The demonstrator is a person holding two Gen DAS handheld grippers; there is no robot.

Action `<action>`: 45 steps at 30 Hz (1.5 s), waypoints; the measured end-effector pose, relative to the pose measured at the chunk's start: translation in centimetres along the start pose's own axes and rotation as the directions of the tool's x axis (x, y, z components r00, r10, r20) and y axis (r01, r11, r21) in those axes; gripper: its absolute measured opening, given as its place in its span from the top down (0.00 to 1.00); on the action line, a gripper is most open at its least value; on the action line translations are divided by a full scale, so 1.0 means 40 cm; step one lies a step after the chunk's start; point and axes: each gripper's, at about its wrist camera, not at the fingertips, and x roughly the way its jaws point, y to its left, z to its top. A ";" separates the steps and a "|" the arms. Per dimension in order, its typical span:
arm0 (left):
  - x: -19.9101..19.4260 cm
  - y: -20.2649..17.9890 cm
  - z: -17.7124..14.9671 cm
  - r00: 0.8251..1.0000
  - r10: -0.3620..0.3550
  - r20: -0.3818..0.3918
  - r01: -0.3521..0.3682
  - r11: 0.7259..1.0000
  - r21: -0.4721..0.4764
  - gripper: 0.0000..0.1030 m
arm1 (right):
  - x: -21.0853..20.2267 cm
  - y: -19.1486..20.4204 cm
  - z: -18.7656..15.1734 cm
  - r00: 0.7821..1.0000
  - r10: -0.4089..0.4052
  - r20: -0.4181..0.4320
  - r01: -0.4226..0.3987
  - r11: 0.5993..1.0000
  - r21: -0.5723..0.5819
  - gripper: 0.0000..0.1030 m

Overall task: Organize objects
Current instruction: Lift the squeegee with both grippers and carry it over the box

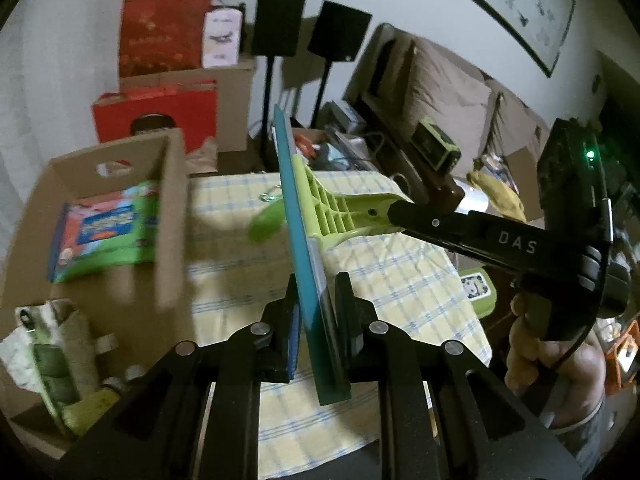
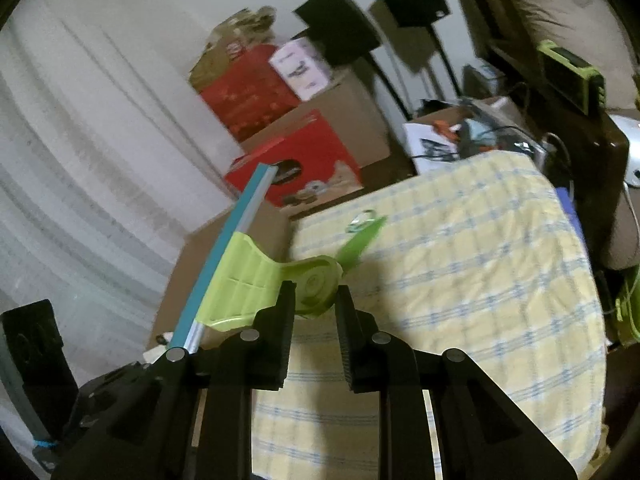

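1 squeegee held above yellow-checked cloth by 2 grippers: left gripper clamps teal blade, right gripper clamps green handle. 1 open cardboard box beside table, 1 colourful packet inside. 2 black speakers behind.

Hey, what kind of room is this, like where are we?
Probably a lived-in living room, used partly for storage: a cushioned sofa under a framed picture, two speakers on stands, and stacked cardboard boxes beside a table with a checked cloth.
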 end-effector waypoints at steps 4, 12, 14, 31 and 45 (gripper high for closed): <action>-0.043 0.069 -0.006 1.000 0.019 0.022 -0.018 1.000 -0.024 0.86 | 0.030 0.079 -0.002 1.000 0.009 -0.014 -0.010 0.999 -0.051 0.81; -0.101 0.212 -0.015 0.996 0.074 0.042 -0.071 0.995 -0.072 0.86 | 0.130 0.223 -0.010 0.998 0.026 -0.057 -0.033 0.991 -0.127 0.81; -0.108 0.247 -0.017 0.995 0.088 0.038 -0.085 0.993 -0.081 0.86 | 0.157 0.248 -0.014 0.997 0.031 -0.070 -0.040 0.990 -0.138 0.81; -0.030 0.495 -0.062 0.984 0.173 -0.053 -0.180 0.965 -0.190 0.85 | 0.421 0.399 -0.040 0.978 -0.073 -0.197 0.017 0.962 -0.272 0.80; 0.033 0.542 -0.068 0.969 0.205 -0.140 -0.231 0.952 -0.199 0.81 | 0.532 0.425 -0.048 0.960 -0.172 -0.220 0.087 0.933 -0.348 0.78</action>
